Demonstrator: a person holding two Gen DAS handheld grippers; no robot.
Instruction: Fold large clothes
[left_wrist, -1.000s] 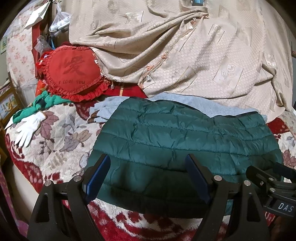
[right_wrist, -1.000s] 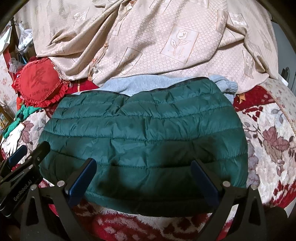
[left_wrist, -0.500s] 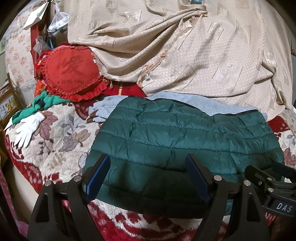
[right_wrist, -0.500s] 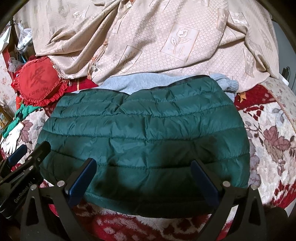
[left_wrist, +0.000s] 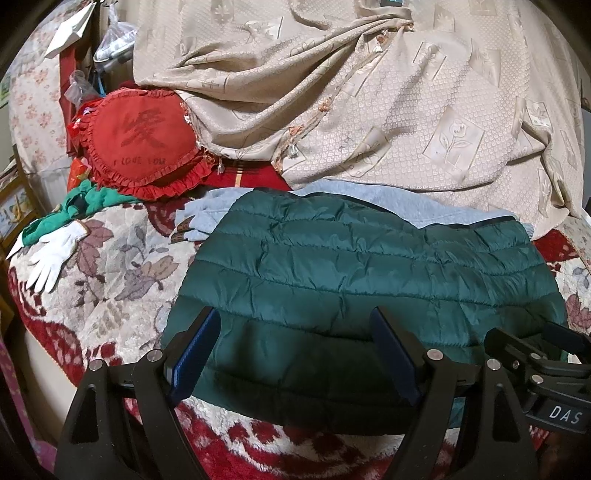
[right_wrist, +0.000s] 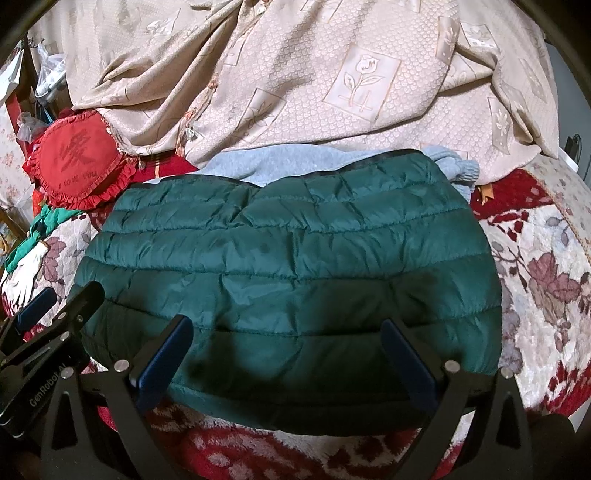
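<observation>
On a bed spread with a red and cream floral blanket (left_wrist: 110, 280), a green quilted puffer jacket (left_wrist: 369, 266) lies folded into a broad, flat bundle, its near edge just ahead of my two tools. My left gripper (left_wrist: 295, 321) hangs over the jacket's near left part, its blue-padded fingers (left_wrist: 195, 343) spread wide and closed on nothing. My right gripper (right_wrist: 286, 330) does the same over the near middle of the jacket, fingers (right_wrist: 406, 362) wide apart, nothing between them. Each tool shows at the edge of the other's view, side by side and apart.

A light grey-blue garment (right_wrist: 266, 162) lies partly under the jacket's far edge, one cuff poking out at the far right and another end showing at the far left. Beyond it a beige patterned cover (left_wrist: 369, 92) is heaped in folds across the far side of the bed. At the far left rests a red heart-shaped frilled cushion (left_wrist: 144, 144) with a Chinese character on it; near it lie a green cloth (left_wrist: 92, 199) and a white glove (left_wrist: 51, 254) on the blanket.
</observation>
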